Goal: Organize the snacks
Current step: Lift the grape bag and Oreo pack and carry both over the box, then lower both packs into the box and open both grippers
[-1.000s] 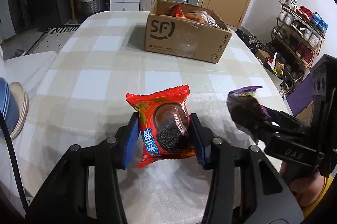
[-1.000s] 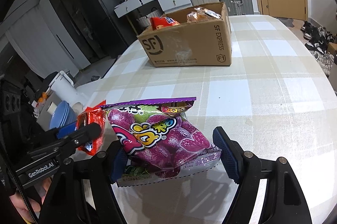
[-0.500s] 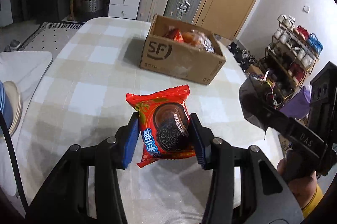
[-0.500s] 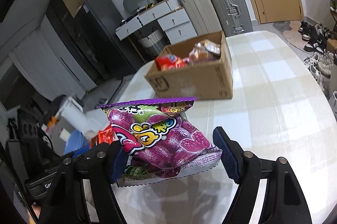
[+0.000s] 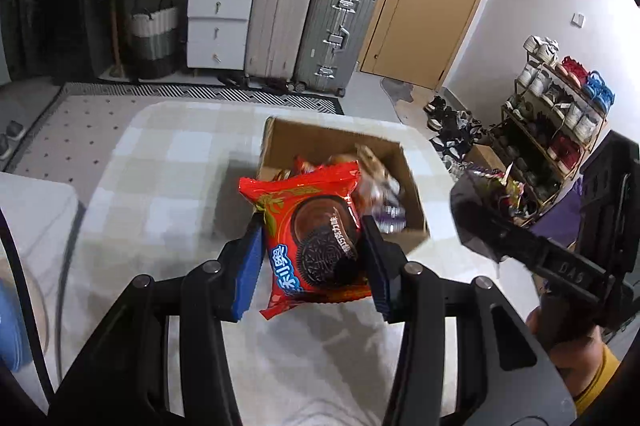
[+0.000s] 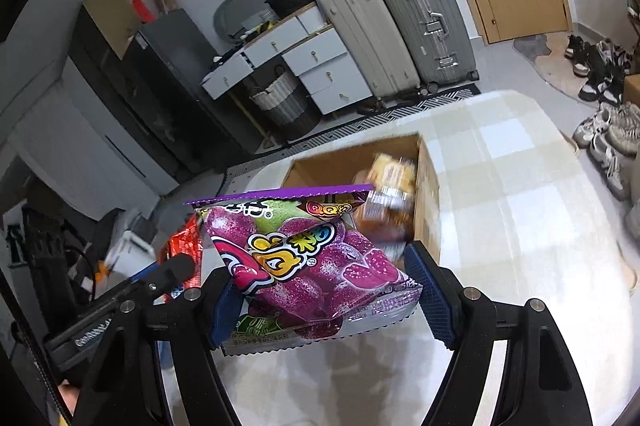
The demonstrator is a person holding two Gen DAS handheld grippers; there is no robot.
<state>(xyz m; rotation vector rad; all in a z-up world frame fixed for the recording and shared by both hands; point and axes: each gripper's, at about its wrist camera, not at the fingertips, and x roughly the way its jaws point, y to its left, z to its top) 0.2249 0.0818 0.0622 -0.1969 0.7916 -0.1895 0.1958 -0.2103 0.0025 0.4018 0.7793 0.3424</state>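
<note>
1. Above the near part of the checked table [image 5: 168,161], left gripper [image 5: 312,250] is clamped on a red cookie packet [image 5: 312,238], blue pads pressing both of its sides, packet upright and off the cloth.
2. Right gripper [image 6: 328,286] is clamped on a purple gummy bag [image 6: 304,262], pads on its two side edges, bag tilted, also lifted clear of the table.
3. Cardboard box [image 5: 404,161] sits toward the far edge of the table, open top, several wrapped snacks [image 6: 390,181] inside, blurred.
4. Both held packs sit just in front of the box's near wall in view; neither is inside it.
5. Left wrist view: right gripper at right edge, a hand [image 5: 568,342] below it.
</note>
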